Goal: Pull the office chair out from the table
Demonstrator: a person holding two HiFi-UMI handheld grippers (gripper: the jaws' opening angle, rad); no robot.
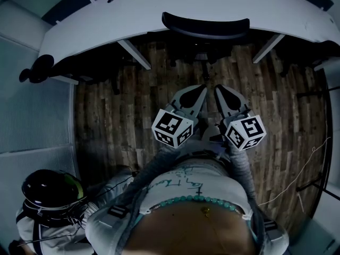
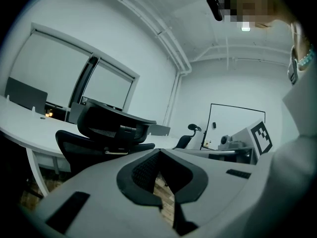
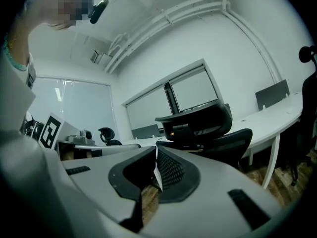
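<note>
black mesh office chair [image 1: 206, 25] sits tucked under the white curved worktop [image 1: 106, 20], well apart from the left gripper [image 1: 201, 90] and right gripper [image 1: 219, 90], both with jaws clenched, empty. it looks heavy but should roll; grab the stiff backrest top.

Plank floor [image 1: 117, 126], bare wood. Black helmet [image 1: 49, 187] at lower left. Whiteboard [image 2: 234, 125] on far wall. Two shaded windows [image 2: 54, 68]. Pipes [image 3: 168, 15] run along ceiling.
</note>
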